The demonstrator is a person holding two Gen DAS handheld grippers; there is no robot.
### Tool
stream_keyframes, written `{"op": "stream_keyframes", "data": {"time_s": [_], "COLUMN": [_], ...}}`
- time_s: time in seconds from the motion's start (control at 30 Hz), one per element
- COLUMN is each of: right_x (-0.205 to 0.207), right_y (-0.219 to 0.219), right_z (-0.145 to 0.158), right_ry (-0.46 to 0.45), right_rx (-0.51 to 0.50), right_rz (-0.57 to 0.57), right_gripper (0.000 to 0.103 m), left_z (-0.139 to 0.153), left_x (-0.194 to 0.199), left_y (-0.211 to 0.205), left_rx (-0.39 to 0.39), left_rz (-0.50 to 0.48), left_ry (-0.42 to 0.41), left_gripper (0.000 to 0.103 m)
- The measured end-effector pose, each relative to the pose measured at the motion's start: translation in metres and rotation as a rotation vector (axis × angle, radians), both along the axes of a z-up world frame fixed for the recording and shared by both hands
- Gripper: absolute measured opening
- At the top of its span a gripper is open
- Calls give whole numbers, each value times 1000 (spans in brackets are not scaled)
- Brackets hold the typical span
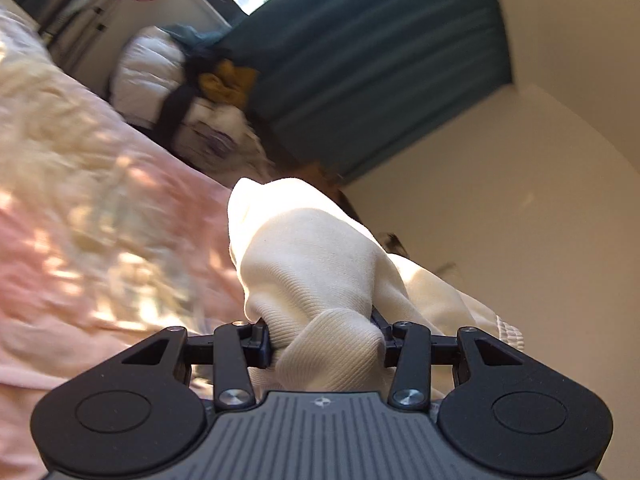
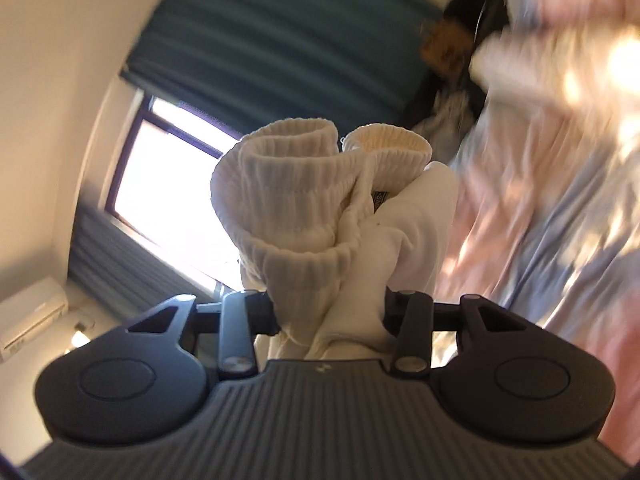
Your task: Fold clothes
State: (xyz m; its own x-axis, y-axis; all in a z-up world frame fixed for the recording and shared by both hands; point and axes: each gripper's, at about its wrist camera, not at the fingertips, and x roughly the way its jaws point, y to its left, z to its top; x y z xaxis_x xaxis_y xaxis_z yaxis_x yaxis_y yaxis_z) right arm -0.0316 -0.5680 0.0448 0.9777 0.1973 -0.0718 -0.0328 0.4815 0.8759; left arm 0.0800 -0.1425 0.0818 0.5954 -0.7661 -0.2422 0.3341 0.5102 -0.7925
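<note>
A cream-white ribbed sock (image 1: 316,264) fills the middle of the left wrist view. My left gripper (image 1: 324,340) is shut on its toe end, held up in the air; the fabric hides the fingertips. In the right wrist view two ribbed cuffs of white socks (image 2: 320,208) stand up between the jaws. My right gripper (image 2: 330,316) is shut on this bunched fabric, also lifted. The fingertips are hidden by the cloth. Both views are tilted and blurred.
A bed with a pink and cream floral cover (image 1: 80,208) lies below left; it shows at the right in the right wrist view (image 2: 560,184). A pile of clothes and bags (image 1: 192,92) sits by teal curtains (image 1: 360,60). A bright window (image 2: 168,184) and an air conditioner (image 2: 32,320) are on the wall.
</note>
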Motion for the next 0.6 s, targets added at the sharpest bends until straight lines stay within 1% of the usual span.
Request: {"op": "stream_keyframes", "data": {"time_s": [0.1,0.27,0.33,0.43,0.5,0.6], "right_x": [-32,-78,-96,-120,-130,-138], "right_y": [-51,-121,-143,-168,-180,-193], "right_z": [1,-23,-41,-77,-103,-139], "right_ry": [-11,-12,-14,-25,-23,3], "right_rx": [-5,5,22,54,72,95], "right_rz": [-94,-249,-311,-392,-437,-478], "right_gripper": [45,45,45,45,45,45], "left_z": [-2,-26,-45,-75,-97,-134], "left_x": [-2,0,1,0,3,15], "left_y": [-74,-183,-220,-267,-292,-313], "left_rx": [-2,16,26,47,67,86], "left_rz": [-83,-220,-265,-317,-346,-375], "left_ry": [-11,3,10,26,43,80], "left_gripper": [45,45,45,45,45,45]}}
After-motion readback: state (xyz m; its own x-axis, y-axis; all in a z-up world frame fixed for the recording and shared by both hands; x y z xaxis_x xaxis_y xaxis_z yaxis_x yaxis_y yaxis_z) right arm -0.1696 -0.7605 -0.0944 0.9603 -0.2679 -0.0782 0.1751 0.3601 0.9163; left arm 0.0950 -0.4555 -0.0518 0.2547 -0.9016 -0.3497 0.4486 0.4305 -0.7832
